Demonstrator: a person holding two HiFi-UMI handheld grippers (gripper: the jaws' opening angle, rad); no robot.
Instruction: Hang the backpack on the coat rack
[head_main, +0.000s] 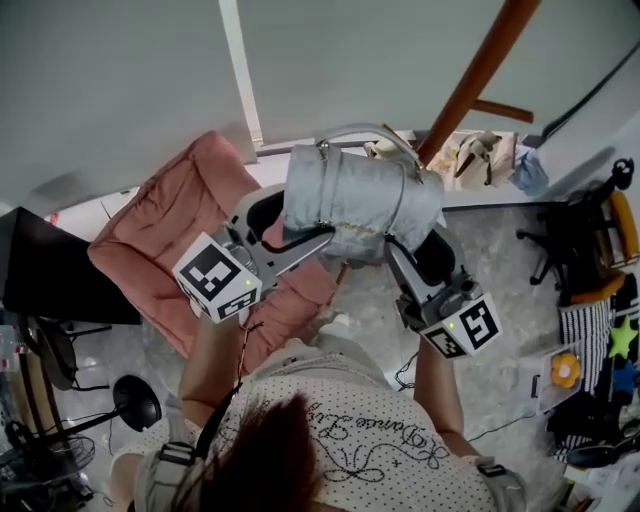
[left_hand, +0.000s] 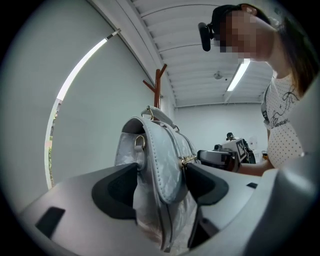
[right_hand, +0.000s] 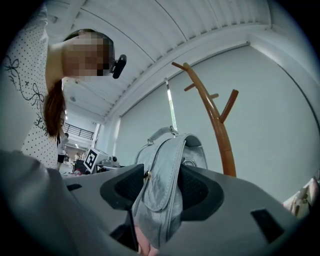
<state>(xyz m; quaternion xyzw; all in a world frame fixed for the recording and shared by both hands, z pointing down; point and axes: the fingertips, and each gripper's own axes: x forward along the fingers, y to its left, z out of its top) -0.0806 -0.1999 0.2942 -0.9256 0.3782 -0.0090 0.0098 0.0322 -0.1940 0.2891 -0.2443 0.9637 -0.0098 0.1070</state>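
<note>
Backpack, head view: the silver-grey backpack (head_main: 350, 200) is carried off the floor between both grippers. Its width runs from one to the other, and the top handle (head_main: 365, 130) arches on its far edge.
Coat rack, head view: the wooden coat rack (head_main: 480, 70) slants up just past the bag's right end. It lies nearer the right gripper (head_main: 415, 258) than the left gripper (head_main: 285, 228).
Jaws, left gripper view: both pads are clamped on the backpack's (left_hand: 160, 170) quilted side.
Rack, left gripper view: the prongs (left_hand: 150, 86) rise behind and above the handle (left_hand: 162, 116), across the bag from this gripper.
Jaws, right gripper view: these are likewise closed on the backpack (right_hand: 165, 185), with the flap pinched between the pads.
Rack, right gripper view: the pole (right_hand: 215, 120) stands just right of the bag, and its prongs (right_hand: 227, 107) are higher than the handle (right_hand: 157, 134).
Coming move, as a judgement: the bag probably has to go up and rightward, led by the right side, until the handle loop clears a prong.
</note>
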